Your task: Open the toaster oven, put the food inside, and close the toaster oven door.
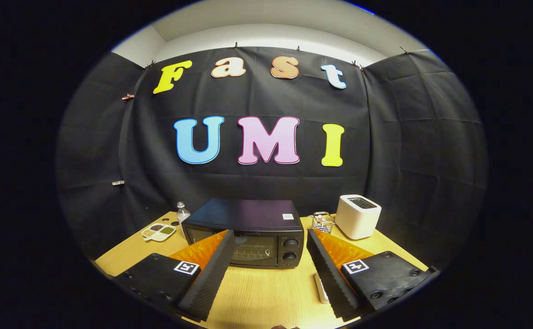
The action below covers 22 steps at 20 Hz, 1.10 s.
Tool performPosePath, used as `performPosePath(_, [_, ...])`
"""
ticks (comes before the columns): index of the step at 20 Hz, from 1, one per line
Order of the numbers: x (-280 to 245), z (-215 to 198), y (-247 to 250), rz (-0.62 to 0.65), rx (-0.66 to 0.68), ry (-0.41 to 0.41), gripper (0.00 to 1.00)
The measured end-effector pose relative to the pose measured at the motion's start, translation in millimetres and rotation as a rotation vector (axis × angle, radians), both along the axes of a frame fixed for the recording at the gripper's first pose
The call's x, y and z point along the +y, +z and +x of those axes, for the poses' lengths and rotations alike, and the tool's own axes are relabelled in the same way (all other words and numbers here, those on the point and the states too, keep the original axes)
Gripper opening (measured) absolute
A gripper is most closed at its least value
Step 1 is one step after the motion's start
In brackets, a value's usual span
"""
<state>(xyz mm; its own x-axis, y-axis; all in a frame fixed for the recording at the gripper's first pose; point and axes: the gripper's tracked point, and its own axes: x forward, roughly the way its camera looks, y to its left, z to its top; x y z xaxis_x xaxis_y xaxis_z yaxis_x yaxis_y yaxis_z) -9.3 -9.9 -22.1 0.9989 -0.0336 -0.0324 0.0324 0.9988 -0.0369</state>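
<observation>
The gripper [268, 256] hangs above the wooden desk [266, 292] with its two fingers spread wide and nothing between them. Beyond the fingertips, facing them, stands the black toaster oven [248, 230], its glass door closed and two round knobs [290, 249] stacked one above the other on its right side. The left finger [209, 274] covers the lower left corner of the door, so that part of the oven front cannot be seen.

To the right of the oven, a small wire rack [322, 222] sits just beside it, and a white pop-up toaster [358, 216] stands a little further right, near the desk's back edge. To the left of the oven are a clear bottle [182, 213] and, in front of it, a white divided dish [158, 231] holding dark and green contents too small to tell apart.

A pale flat object [321, 288] lies on the desk just beside the right finger [328, 274], mostly hidden behind it; what it is cannot be made out.
</observation>
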Motion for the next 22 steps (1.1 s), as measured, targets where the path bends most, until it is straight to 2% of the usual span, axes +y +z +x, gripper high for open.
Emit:
performPosePath(7, [16, 2, 7, -0.031, -0.008, 0.05, 0.98])
performPosePath(13, [43, 9, -7, -0.033, 0.035, 0.105, 0.98])
performPosePath(22, [73, 45, -13, -0.031, 0.064, 0.137, 0.98])
